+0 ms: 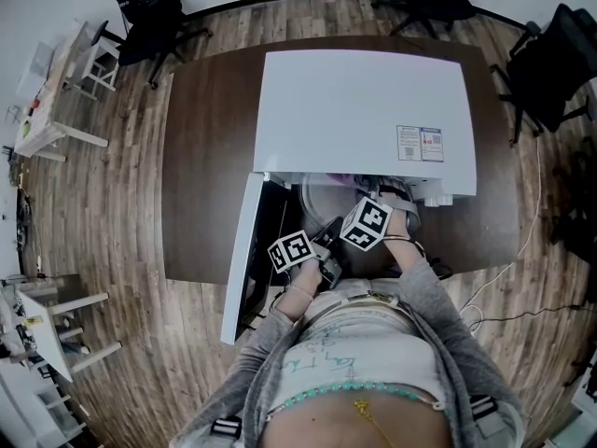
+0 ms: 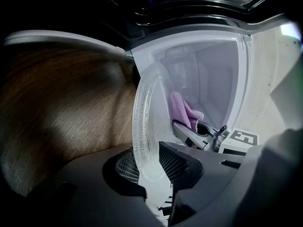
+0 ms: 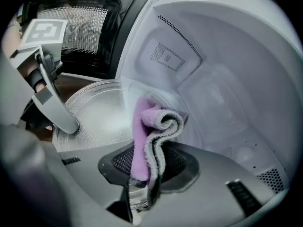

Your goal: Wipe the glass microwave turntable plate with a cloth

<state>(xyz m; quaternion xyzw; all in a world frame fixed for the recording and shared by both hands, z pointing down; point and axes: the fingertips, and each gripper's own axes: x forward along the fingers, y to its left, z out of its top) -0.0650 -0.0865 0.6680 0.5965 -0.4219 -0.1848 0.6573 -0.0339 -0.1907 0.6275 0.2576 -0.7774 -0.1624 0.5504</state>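
stickers on microwave top: two printed labels, print too small to read
left marker cube: black-and-white square code, no letters
right marker cube: same kind of code
shirt: pale scrawled script, not legible

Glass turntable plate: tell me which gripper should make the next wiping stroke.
Right. The right gripper is shut on the purple cloth next to the plate; the left gripper is clamped on its rim, holding it upright.
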